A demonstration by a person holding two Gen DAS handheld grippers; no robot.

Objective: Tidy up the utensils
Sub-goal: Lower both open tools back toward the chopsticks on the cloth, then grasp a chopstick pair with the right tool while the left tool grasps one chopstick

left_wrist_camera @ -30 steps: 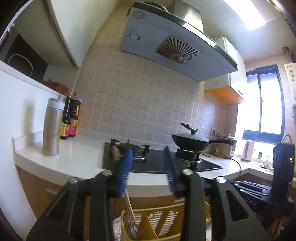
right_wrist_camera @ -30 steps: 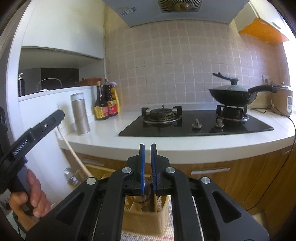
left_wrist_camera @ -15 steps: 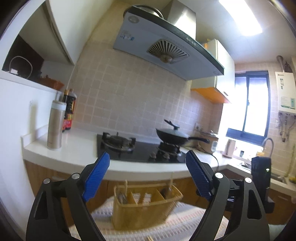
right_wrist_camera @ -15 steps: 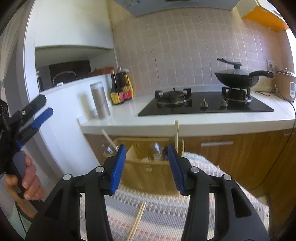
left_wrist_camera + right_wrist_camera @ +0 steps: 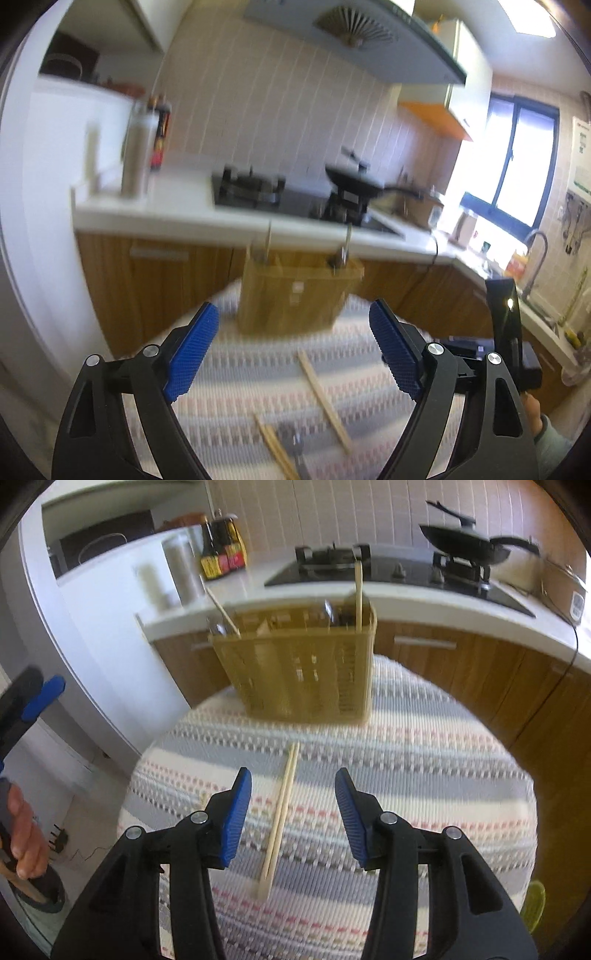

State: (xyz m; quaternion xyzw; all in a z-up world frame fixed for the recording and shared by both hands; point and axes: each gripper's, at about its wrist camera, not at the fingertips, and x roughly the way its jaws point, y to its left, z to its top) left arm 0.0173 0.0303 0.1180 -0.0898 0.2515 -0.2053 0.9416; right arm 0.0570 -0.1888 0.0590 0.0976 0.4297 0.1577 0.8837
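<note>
Chopsticks [image 5: 279,814]: two on cloth, two in basket [image 5: 295,668].

No legible text; bottle labels [image 5: 221,559] and wall sign [image 5: 581,155] too blurred.

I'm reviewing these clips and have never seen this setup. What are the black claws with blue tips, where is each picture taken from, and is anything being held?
No robot here: a person holds a hand-operated gripper in each hand, each with a fisheye camera looking along its two fingers. One picture looks past the left gripper, the other past the right gripper. Both have just been opening; both are open and hold nothing. On the striped cloth stands a yellow utensil basket with some utensils already inside. A pair of chopsticks lies loose on the cloth in front of it, below the right gripper's fingers. The left view also shows another single chopstick lying nearby. Behind is a kitchen counter with a stove.
</note>
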